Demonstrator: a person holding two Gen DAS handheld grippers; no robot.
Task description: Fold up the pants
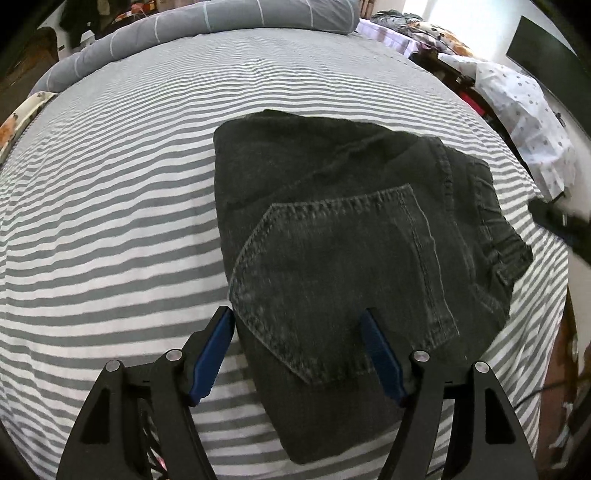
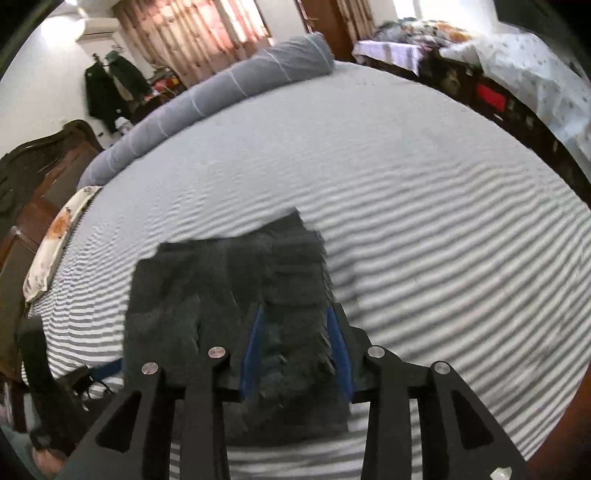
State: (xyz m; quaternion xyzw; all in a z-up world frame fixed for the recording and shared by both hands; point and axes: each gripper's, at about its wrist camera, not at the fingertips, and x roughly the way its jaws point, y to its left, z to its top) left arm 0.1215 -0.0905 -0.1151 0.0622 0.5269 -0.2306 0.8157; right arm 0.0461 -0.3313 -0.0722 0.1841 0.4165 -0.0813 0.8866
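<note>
Dark grey denim pants (image 1: 351,229) lie folded into a compact bundle on the striped bed, back pocket up. My left gripper (image 1: 297,314) is open above the bundle's near left part, with one blue finger over the sheet and one over the pocket. In the right wrist view the pants (image 2: 236,288) look blurred. My right gripper (image 2: 295,314) is open just above their right part, with its blue fingers (image 2: 340,350) apart over the fabric. Neither gripper holds anything. The other gripper shows dimly at the left edge of the right wrist view.
The bed has a grey-and-white striped sheet (image 1: 110,221). A rolled grey duvet (image 1: 207,22) lies along the far edge. A floral pillow (image 2: 55,236) sits at the left side. A cluttered bench with a white dotted cloth (image 1: 528,122) stands on the right.
</note>
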